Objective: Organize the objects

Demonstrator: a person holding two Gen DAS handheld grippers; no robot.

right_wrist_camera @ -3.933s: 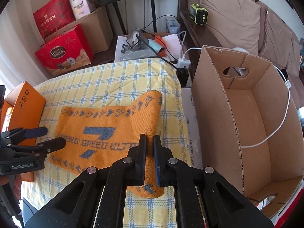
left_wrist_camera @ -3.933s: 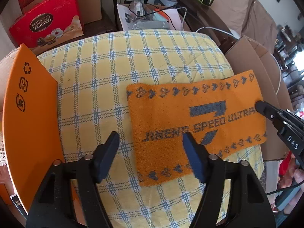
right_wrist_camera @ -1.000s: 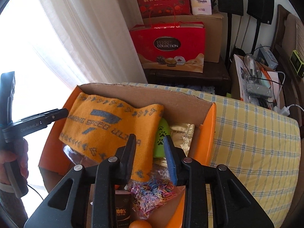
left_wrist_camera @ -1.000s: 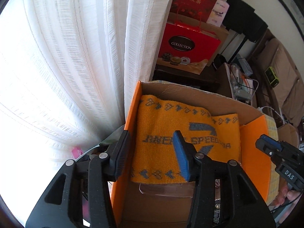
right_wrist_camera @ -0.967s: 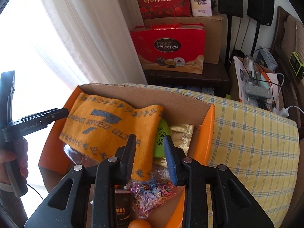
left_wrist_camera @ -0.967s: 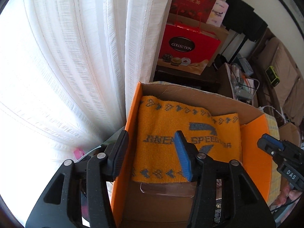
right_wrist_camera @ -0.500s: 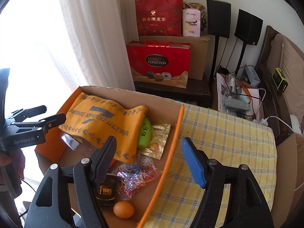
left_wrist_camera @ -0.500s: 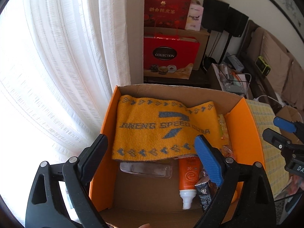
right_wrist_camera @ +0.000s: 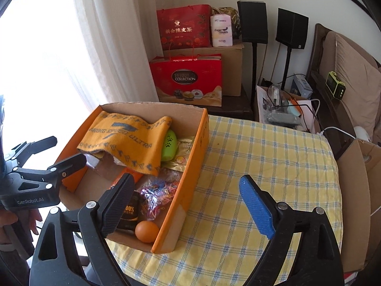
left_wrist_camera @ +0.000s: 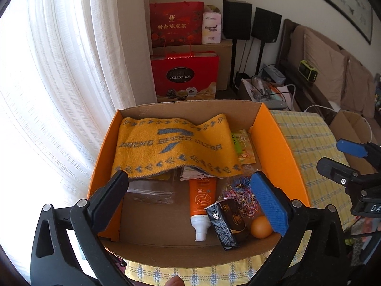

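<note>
Your left gripper (left_wrist_camera: 190,190) and right gripper (right_wrist_camera: 188,205) have just been opening; both gape wide, holding nothing. The orange towel (left_wrist_camera: 176,145) lies draped at twelve o'clock inside the orange box (left_wrist_camera: 271,143).

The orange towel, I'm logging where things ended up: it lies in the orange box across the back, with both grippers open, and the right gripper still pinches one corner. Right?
Not quite. The orange towel does lie across the back of the orange box, but the right gripper pinches nothing: in the right wrist view its jaws, just opened, stand wide and clear of it. The left gripper is open too.
</note>
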